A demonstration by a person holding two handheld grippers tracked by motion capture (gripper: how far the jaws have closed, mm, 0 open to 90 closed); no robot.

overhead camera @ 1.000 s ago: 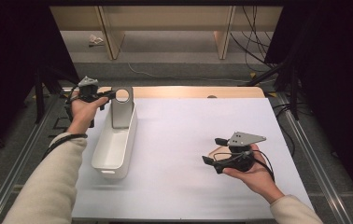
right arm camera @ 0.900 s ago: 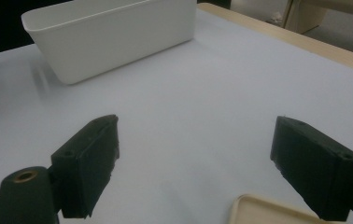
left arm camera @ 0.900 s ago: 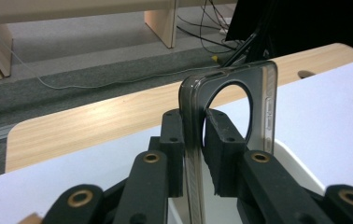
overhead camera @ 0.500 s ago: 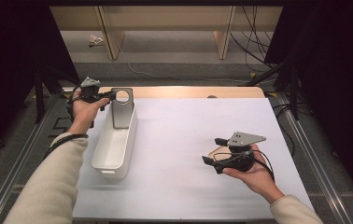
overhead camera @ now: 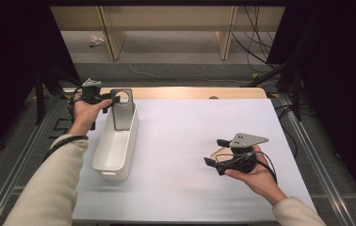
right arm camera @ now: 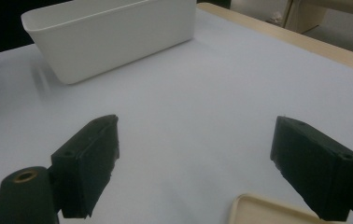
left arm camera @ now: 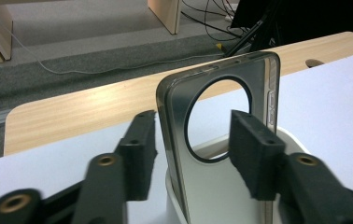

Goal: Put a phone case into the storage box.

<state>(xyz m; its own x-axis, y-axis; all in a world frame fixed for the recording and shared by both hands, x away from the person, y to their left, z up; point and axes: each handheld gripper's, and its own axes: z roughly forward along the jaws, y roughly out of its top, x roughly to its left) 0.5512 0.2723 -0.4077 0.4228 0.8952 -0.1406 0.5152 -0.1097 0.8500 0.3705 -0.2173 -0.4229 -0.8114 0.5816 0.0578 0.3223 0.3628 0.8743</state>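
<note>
A translucent grey phone case [overhead camera: 121, 110] with a round camera hole stands upright in the far end of a white bin [overhead camera: 115, 150]. My left gripper [overhead camera: 108, 100] reaches in from the left at the case's top. In the left gripper view the case's edge [left arm camera: 174, 130] stands between the jaws of the left gripper [left arm camera: 195, 149]. They have just been opening, and a gap shows beside the left pad [left arm camera: 139, 149]. My right gripper [overhead camera: 214, 151] rests open low over the white mat. Between the wide jaws of the right gripper [right arm camera: 202, 163] there is nothing. A flat beige item [right arm camera: 263, 210] lies just below them.
The white mat [overhead camera: 190, 141] covers a wooden table whose bare edge [overhead camera: 190, 92] shows at the back. The bin [right arm camera: 109, 32] lies lengthwise on the mat's left side. Metal rails [overhead camera: 308, 141] run along both sides. Cables and wooden legs stand on the floor beyond.
The left gripper's jaws have spread apart around the top of the phone case, which stays upright in the bin. Both hands have kept their places.
</note>
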